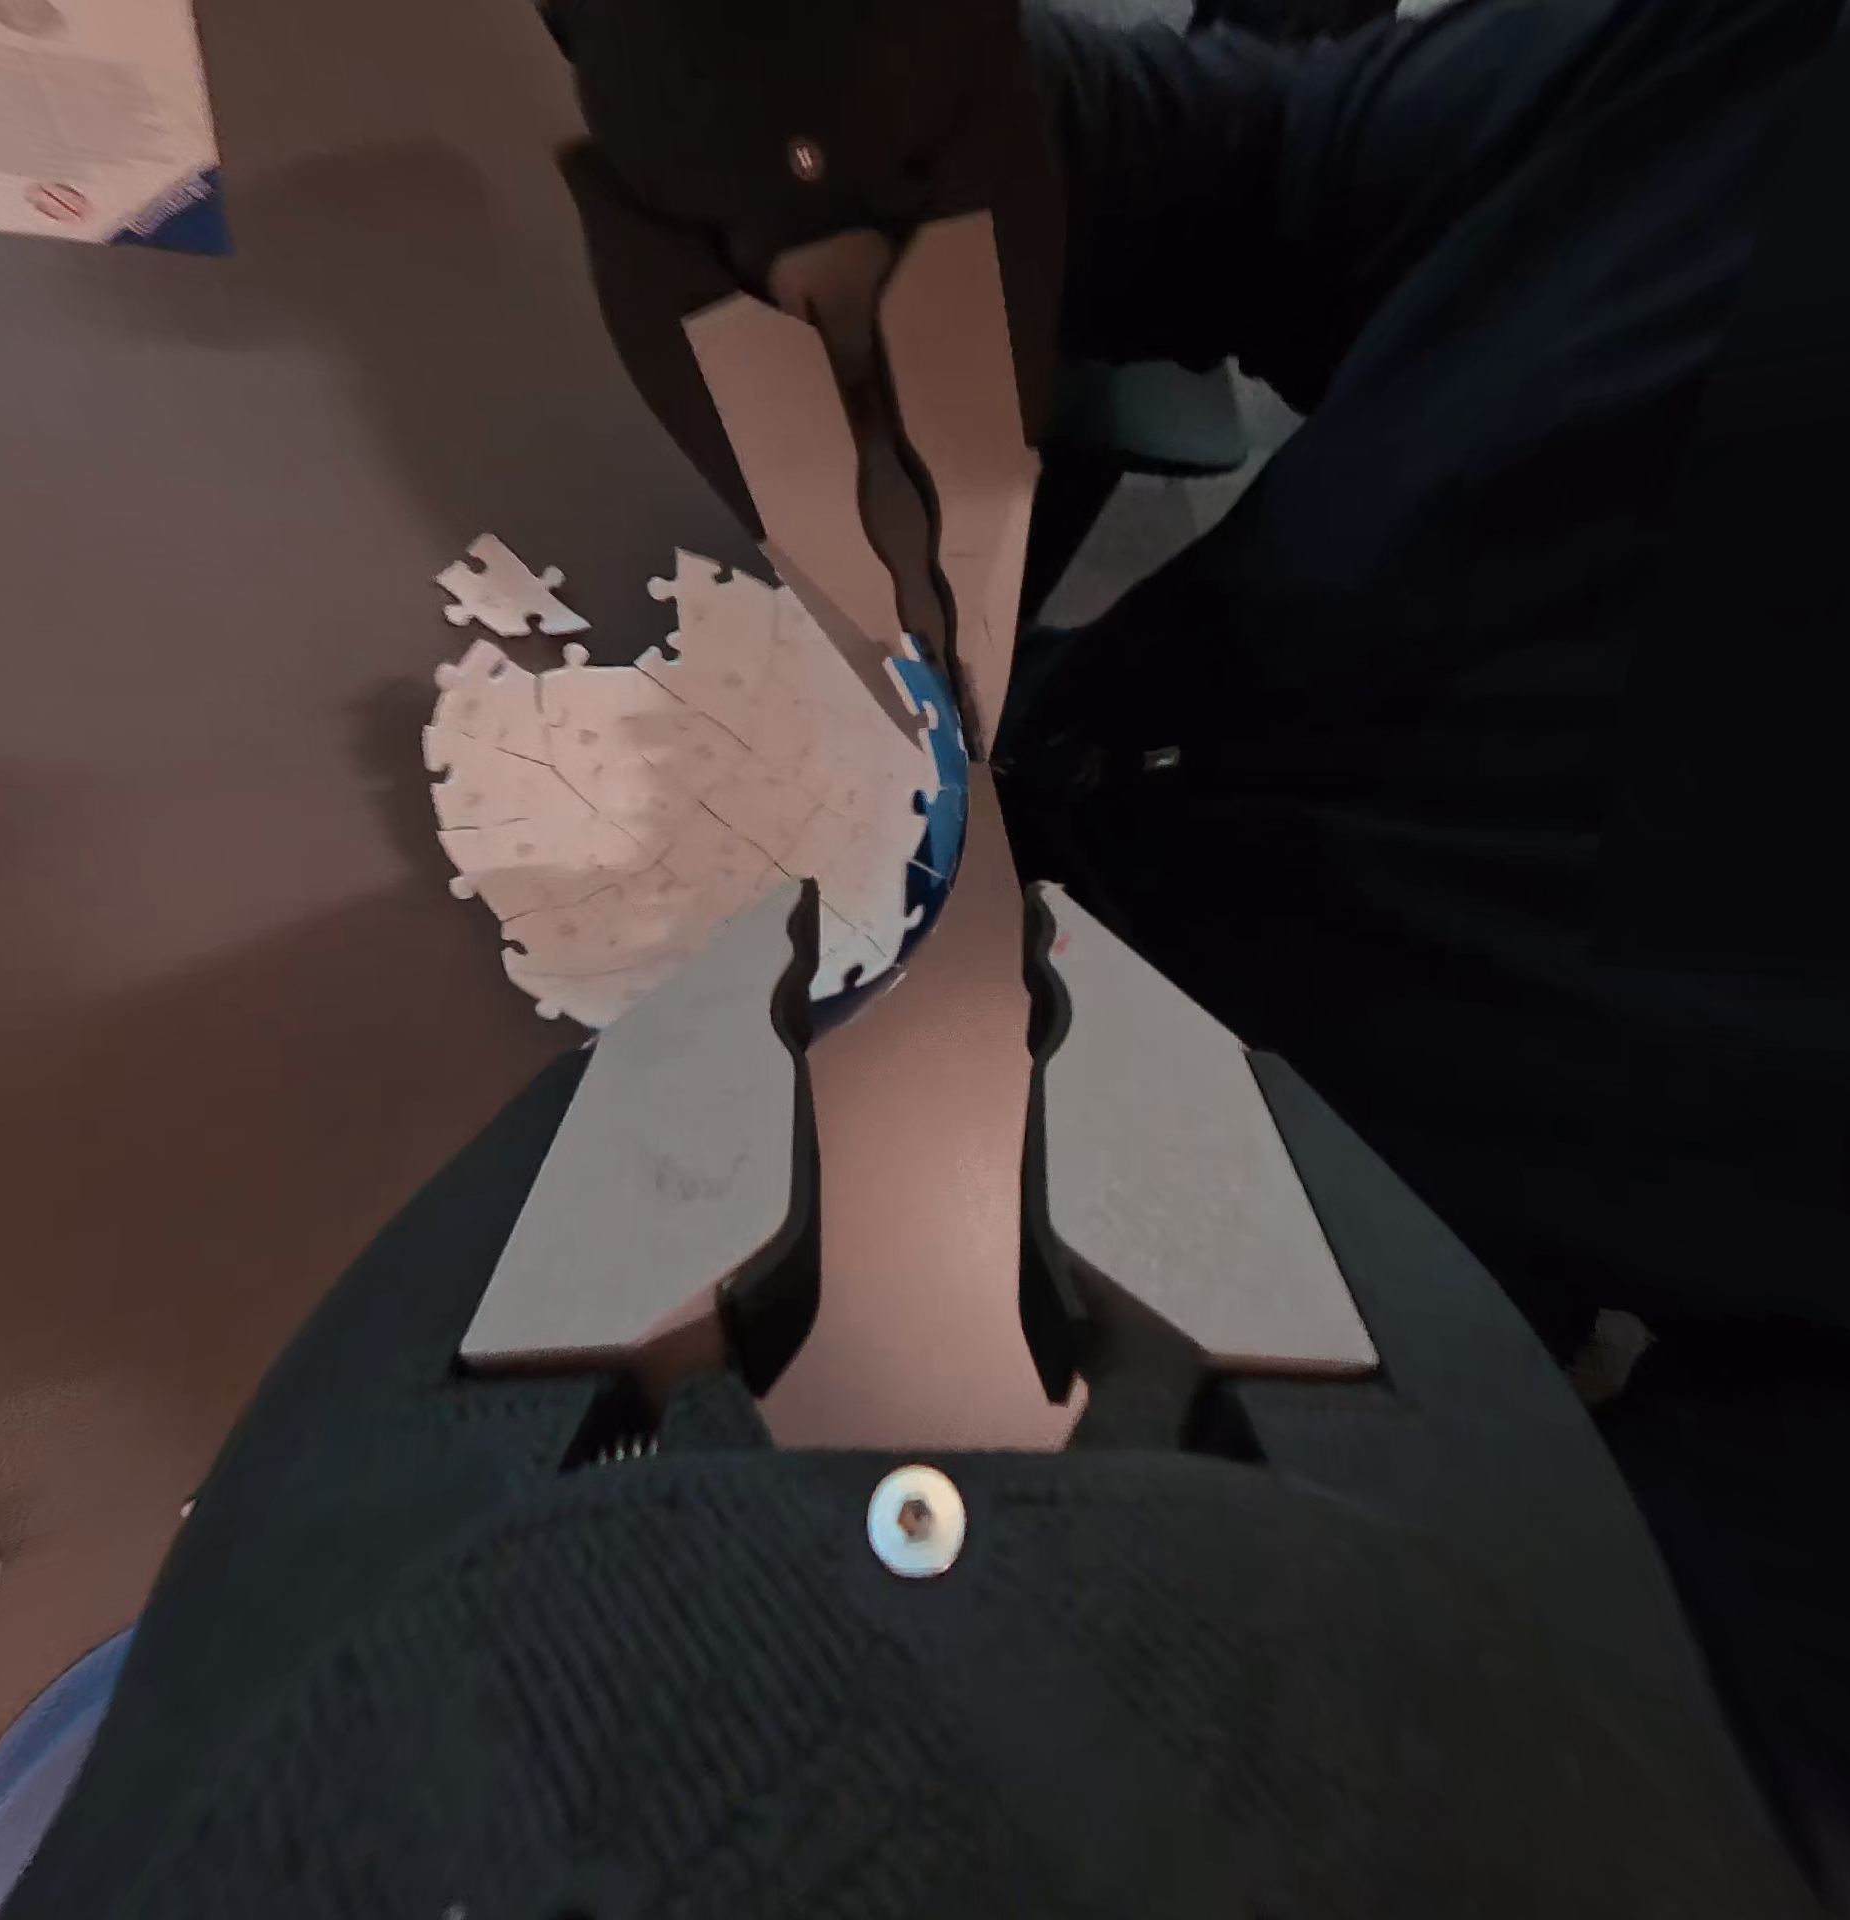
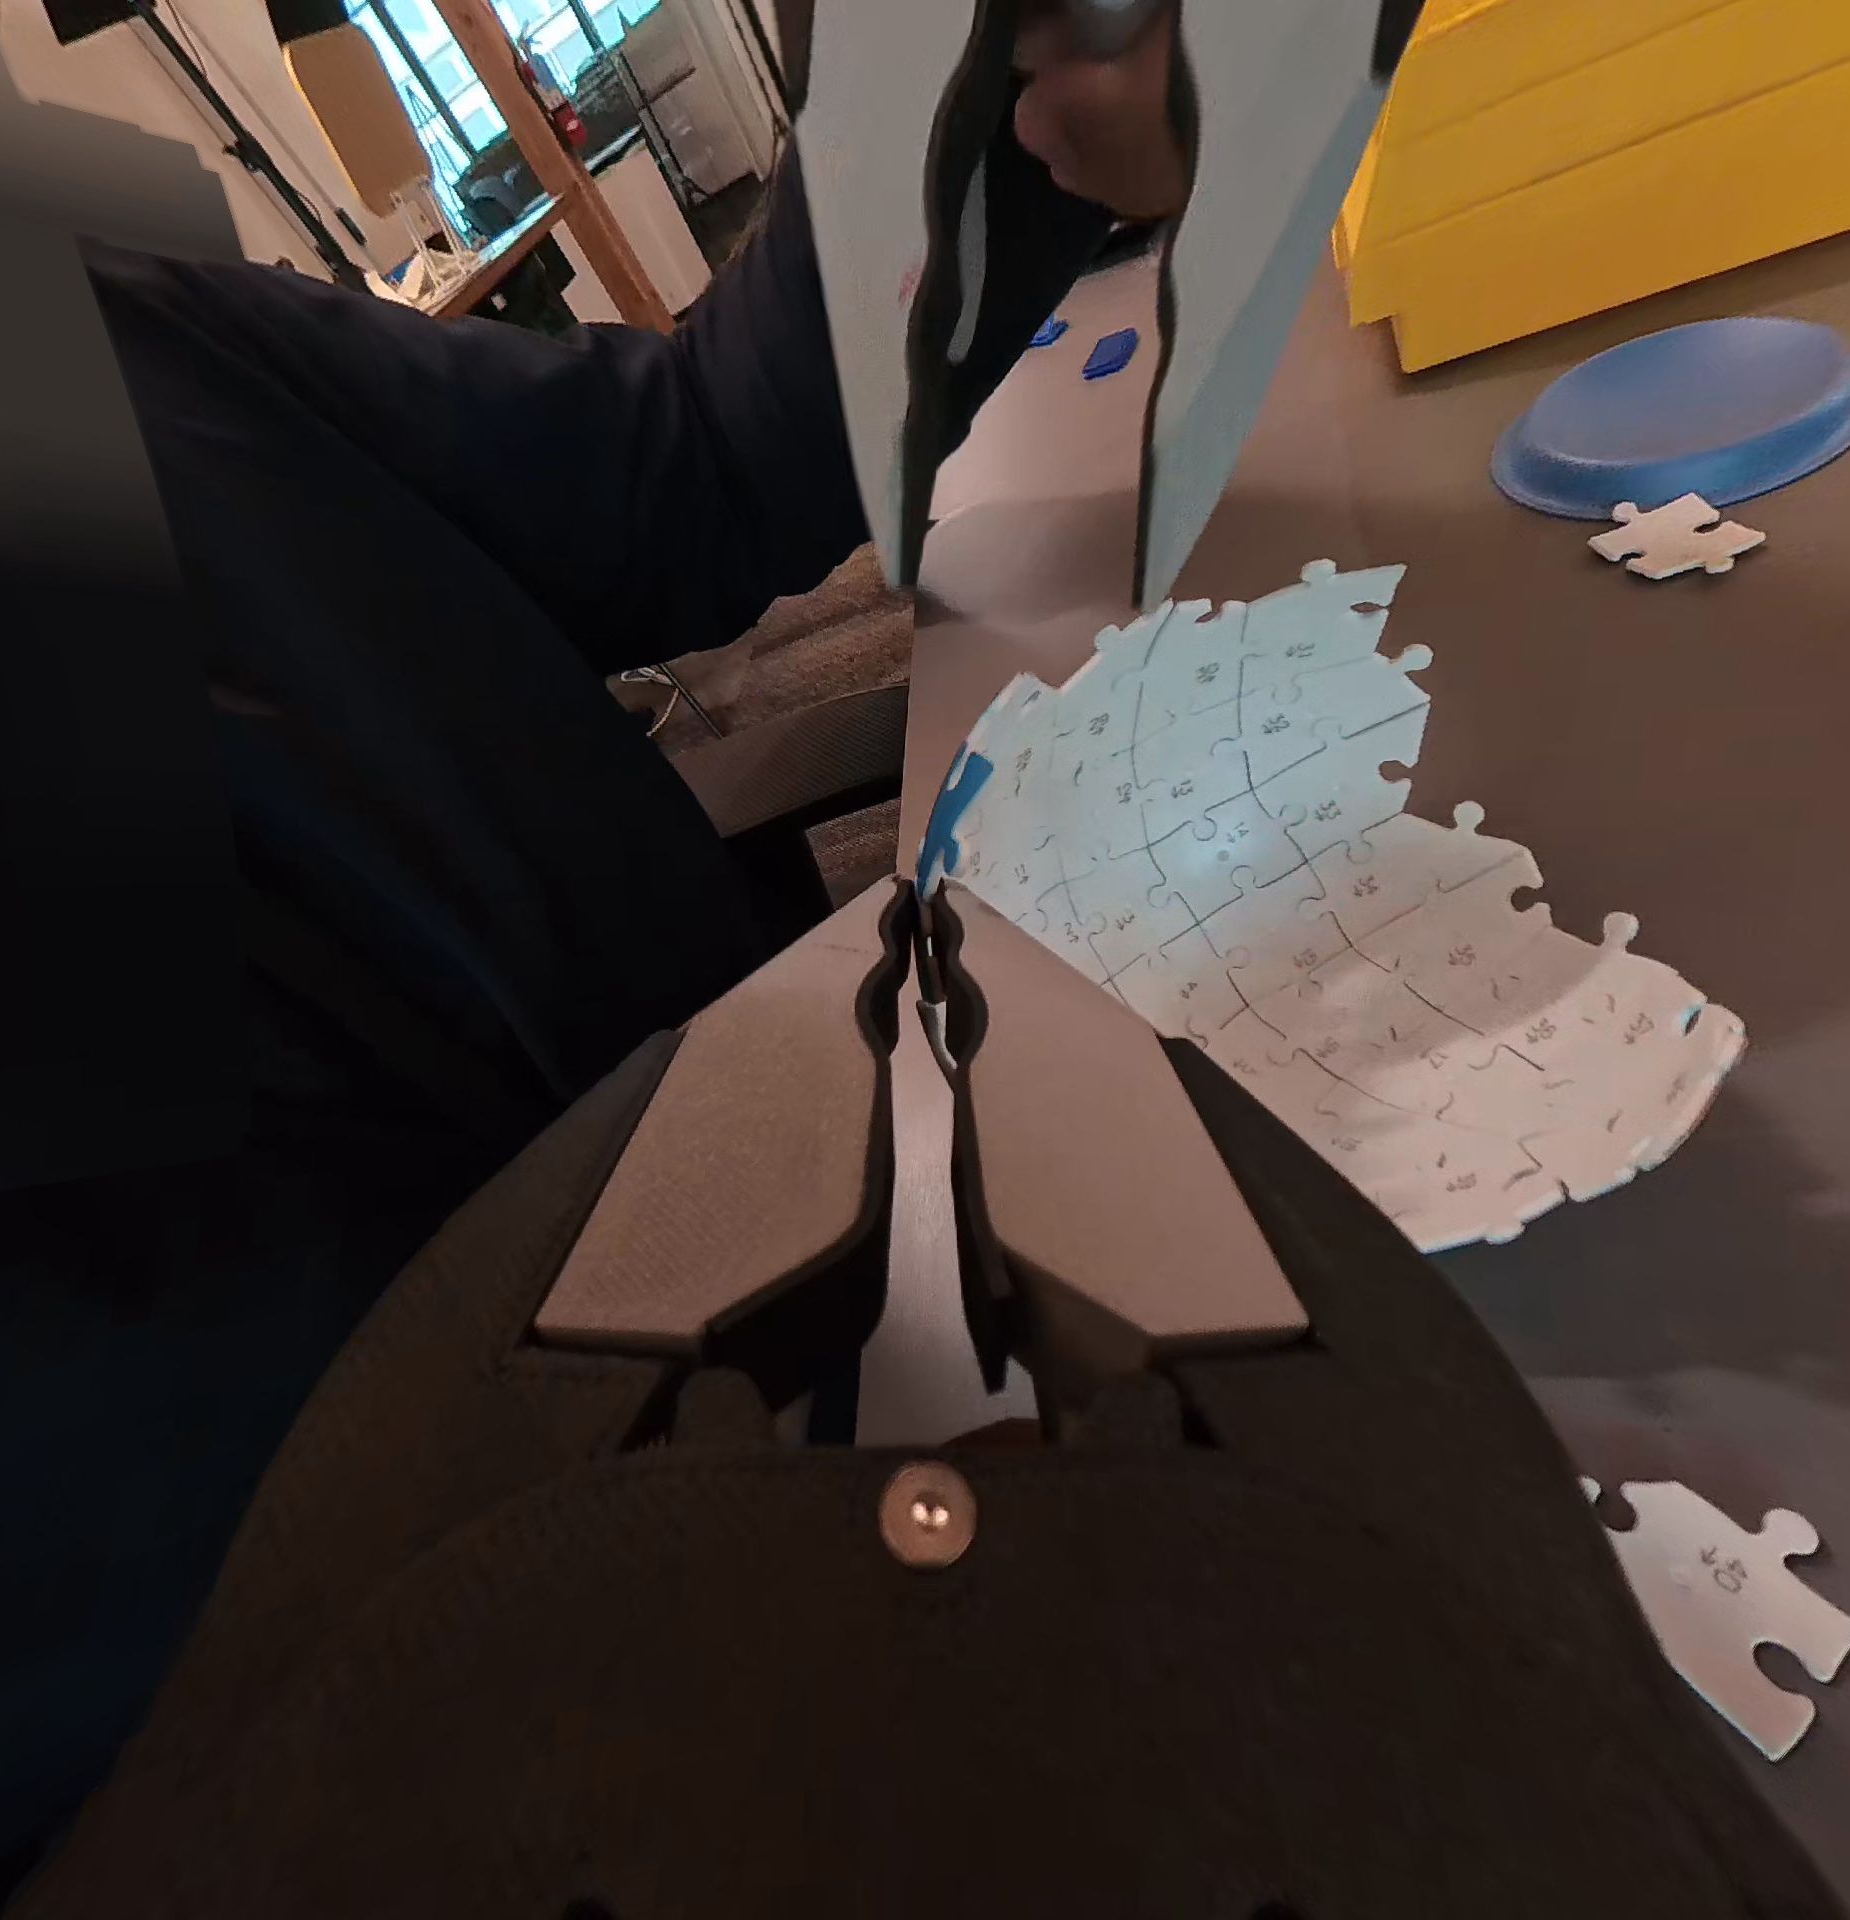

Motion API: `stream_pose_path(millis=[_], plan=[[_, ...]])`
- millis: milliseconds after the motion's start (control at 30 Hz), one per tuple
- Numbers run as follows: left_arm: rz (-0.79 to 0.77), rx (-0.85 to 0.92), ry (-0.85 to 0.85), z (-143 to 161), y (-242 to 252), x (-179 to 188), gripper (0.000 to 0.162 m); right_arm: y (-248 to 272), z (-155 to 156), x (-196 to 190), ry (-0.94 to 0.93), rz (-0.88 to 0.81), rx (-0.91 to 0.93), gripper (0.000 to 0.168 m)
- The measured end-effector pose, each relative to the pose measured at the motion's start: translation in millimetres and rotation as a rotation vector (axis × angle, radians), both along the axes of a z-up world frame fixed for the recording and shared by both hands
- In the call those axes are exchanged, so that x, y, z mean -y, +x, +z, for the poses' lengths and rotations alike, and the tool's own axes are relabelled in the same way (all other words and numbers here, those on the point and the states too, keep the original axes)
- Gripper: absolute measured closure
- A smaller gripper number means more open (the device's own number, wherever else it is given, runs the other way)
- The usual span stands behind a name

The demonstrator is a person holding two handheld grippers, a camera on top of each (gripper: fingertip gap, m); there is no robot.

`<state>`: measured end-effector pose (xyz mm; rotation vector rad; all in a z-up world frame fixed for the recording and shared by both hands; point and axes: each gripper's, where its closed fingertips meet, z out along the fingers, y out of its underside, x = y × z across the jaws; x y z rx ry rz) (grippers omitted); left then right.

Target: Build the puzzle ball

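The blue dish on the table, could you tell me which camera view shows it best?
The right wrist view: the blue dish sits whole beside the yellow crate. The left wrist view shows at most a blurred blue patch at its lower-left corner.

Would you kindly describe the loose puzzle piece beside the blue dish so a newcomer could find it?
Start at the yellow crate on the dark table; in front of it lies a shallow blue dish. The loose puzzle piece touches the dish's near rim, white side up, lying apart from the large curved puzzle shell.

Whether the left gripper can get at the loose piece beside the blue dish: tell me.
Probably yes: the left gripper is open and empty, and that loose piece lies uncovered on bare table.
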<state>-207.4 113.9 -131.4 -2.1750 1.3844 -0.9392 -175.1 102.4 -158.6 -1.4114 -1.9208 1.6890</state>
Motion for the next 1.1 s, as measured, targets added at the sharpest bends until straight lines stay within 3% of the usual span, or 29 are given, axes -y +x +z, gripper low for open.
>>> stream_pose_path(millis=[167,300,500,600,767,933,1100], plan=[[-0.049,-0.113,-0.044,-24,8,5,0.125,0,1,-2,-0.026,0.002,-0.008,0.168],[-0.09,-0.13,-0.095,-26,13,7,0.151,1,2,-3,-0.048,0.008,-0.016,0.168],[-0.162,-0.158,-0.205,-25,12,10,0.156,1,4,-2,-0.055,0.018,-0.022,0.167],[-0.189,-0.158,-0.278,-21,12,8,0.158,5,14,-12,-0.021,-0.022,-0.047,0.146],[-0.207,-0.207,-0.326,-18,6,-5,0.157,26,24,-53,0.117,-0.159,-0.078,0.137],[-0.25,-0.248,-0.381,-20,3,-8,0.16,50,10,-93,0.158,-0.263,-0.052,0.133],[-0.292,-0.262,-0.444,-18,1,-12,0.16,55,-28,-115,0.222,-0.296,0.03,0.131]])
